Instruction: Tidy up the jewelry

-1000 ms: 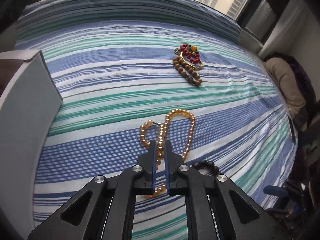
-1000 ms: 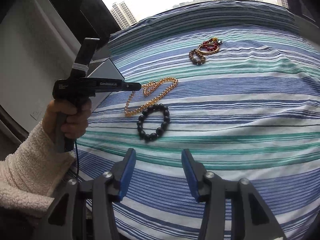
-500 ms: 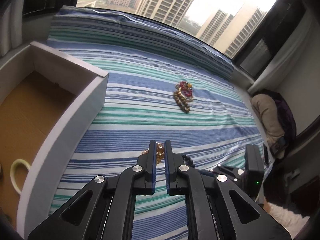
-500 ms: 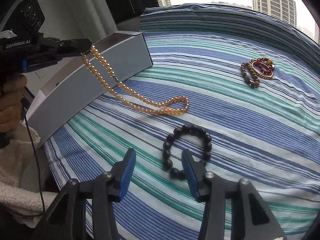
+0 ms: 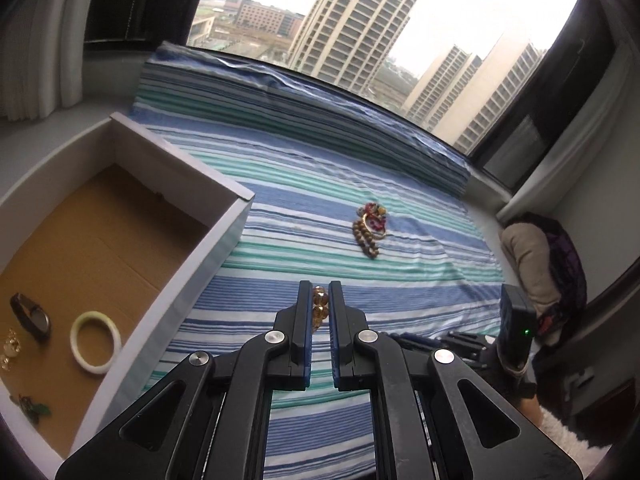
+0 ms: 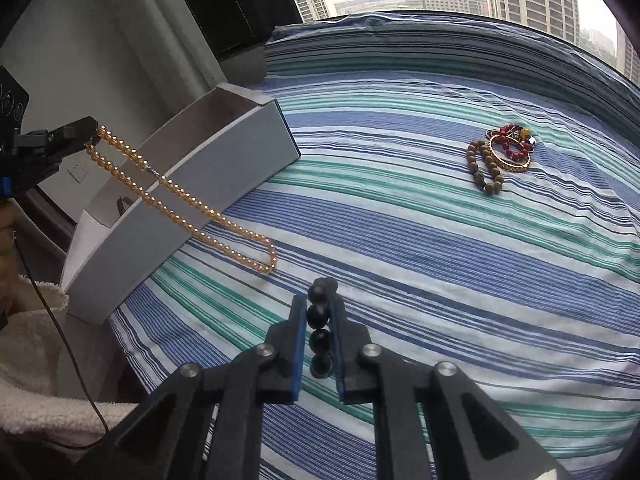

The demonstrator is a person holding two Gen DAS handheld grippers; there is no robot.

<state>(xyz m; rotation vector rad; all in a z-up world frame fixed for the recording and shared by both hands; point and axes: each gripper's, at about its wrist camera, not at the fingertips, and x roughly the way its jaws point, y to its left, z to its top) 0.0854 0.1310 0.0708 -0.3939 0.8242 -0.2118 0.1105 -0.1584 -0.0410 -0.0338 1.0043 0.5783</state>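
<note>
My left gripper (image 5: pixel 320 286) is shut on a gold bead necklace (image 5: pixel 319 307). In the right wrist view the left gripper (image 6: pixel 90 126) holds the necklace (image 6: pixel 180 200) up, draped across the wall of the white cardboard box (image 6: pixel 192 208), its lower end resting on the striped bedspread. My right gripper (image 6: pixel 318 300) is shut on a black bead bracelet (image 6: pixel 320 316) at the bedspread. A pile of red, brown and gold bracelets (image 6: pixel 500 152) lies farther back, also in the left wrist view (image 5: pixel 370 228).
The open box (image 5: pixel 224 248) at the left holds a pale green bangle (image 5: pixel 96 342), a dark watch (image 5: pixel 30 318) and small pieces. A window and sill run behind the bedspread (image 5: pixel 320 184). A cushion (image 5: pixel 528 264) lies at the right.
My left gripper lifted the gold necklace off the bedspread and swung left toward the box. My right gripper moved forward and closed on the black bracelet.
</note>
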